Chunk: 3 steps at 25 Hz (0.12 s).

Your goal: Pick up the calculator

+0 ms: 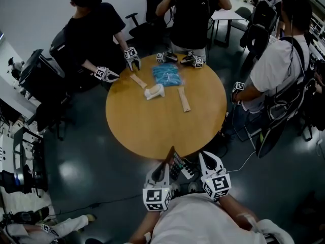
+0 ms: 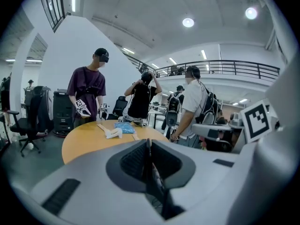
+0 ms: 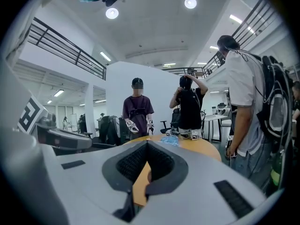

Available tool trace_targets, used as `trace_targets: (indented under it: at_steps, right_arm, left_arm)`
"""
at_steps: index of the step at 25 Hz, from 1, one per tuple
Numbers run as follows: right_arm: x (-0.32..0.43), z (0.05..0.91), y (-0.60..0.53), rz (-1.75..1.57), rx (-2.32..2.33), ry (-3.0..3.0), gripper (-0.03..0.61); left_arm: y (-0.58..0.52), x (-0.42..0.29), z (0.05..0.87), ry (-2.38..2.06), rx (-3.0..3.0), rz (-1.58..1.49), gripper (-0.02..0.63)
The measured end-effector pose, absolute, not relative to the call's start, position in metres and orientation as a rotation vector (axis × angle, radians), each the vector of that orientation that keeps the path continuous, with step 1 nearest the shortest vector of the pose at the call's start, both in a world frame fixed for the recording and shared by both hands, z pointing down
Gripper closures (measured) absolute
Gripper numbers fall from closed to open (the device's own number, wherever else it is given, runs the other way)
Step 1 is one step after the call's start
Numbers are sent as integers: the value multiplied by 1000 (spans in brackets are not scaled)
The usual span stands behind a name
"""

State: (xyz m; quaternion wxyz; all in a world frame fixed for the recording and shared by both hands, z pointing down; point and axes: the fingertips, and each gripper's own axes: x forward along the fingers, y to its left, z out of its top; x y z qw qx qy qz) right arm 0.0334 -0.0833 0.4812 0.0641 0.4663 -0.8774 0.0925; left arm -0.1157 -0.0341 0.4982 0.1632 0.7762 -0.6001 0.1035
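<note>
1. Here is the head view. The left gripper is at the bottom middle of the frame, and the calculator sits right at its tips.
2. The left gripper view confirms the catch. The left gripper has its jaws drawn narrow and clamped on the calculator, which is seen edge-on as a thin dark slab running down the middle between the pads.
3. From above, the calculator hangs tilted at the near rim of the round wooden table, with its keys facing up, in the lower centre of the frame between the two grippers.
4. The right gripper sits just to the right of the calculator. I can't tell whether it touches it.
5. In the right gripper view, the right gripper has its tips together. Only a thin wedge of orange tabletop shows behind them, and nothing is gripped.
6. Across the table, upper middle of the head view, lie a blue bag, a white part and two pale wooden sticks.
7. Other people stand around the far side, and two of them have grippers resting at the table's edge.
</note>
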Motion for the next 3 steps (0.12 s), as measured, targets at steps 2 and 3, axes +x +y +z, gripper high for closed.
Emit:
trace_targets:
  at_steps: [2,3]
  right_arm:
    - [33,480,-83,278,1409,-2648,565]
    - [33,479,-83,278,1409,-2648,565]
  left_arm:
    - [-34,-116,496,-1712,2215,296,575]
    - [-34,-116,496,-1712,2216,297,575]
